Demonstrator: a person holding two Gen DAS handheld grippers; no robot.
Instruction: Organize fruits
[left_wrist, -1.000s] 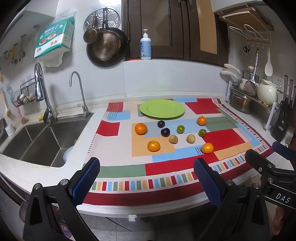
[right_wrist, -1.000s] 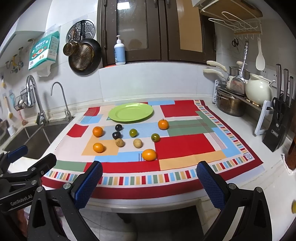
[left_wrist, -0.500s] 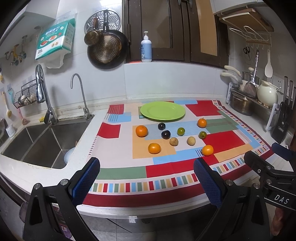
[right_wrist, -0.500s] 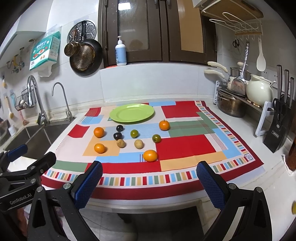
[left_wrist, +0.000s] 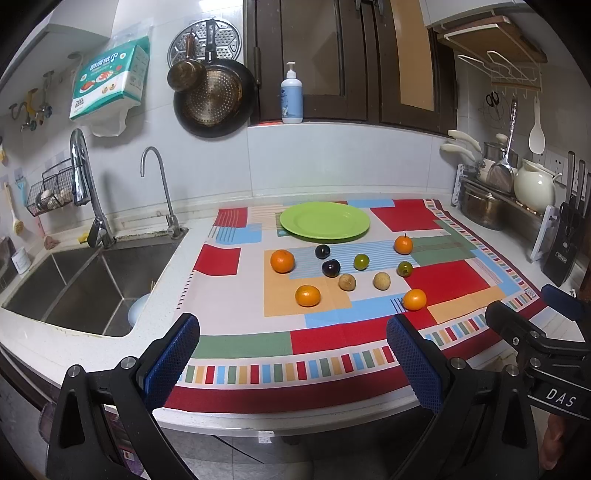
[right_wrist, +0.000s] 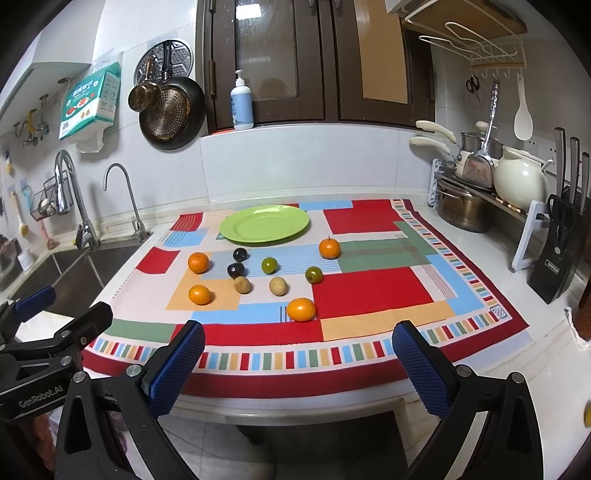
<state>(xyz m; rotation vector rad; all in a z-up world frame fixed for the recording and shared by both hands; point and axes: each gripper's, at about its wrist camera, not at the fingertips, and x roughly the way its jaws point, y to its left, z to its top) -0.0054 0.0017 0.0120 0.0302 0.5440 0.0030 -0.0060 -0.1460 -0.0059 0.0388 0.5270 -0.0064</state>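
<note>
An empty green plate (left_wrist: 324, 221) (right_wrist: 264, 223) sits at the back of a colourful patterned cloth (left_wrist: 447, 280) (right_wrist: 373, 291). In front of it lie several small fruits: oranges such as the nearest one (left_wrist: 414, 299) (right_wrist: 301, 309), two dark plums (left_wrist: 331, 268) (right_wrist: 236, 270), two green fruits (left_wrist: 361, 261) (right_wrist: 313, 274) and two tan ones (left_wrist: 347, 282) (right_wrist: 278, 286). My left gripper (left_wrist: 293, 360) is open and empty at the counter's front edge. My right gripper (right_wrist: 297, 360) is open and empty beside it, to the right.
A steel sink (left_wrist: 85, 284) with two taps (left_wrist: 83, 177) lies left of the cloth. A dish rack with a pot (right_wrist: 461, 210), a cream kettle (right_wrist: 521, 182) and a knife block (right_wrist: 561, 251) stand on the right. Pans (left_wrist: 214, 99) hang on the wall.
Both grippers have edged slightly forward and upward toward the counter; the fruits and plate have not moved. Both grippers stay open.
</note>
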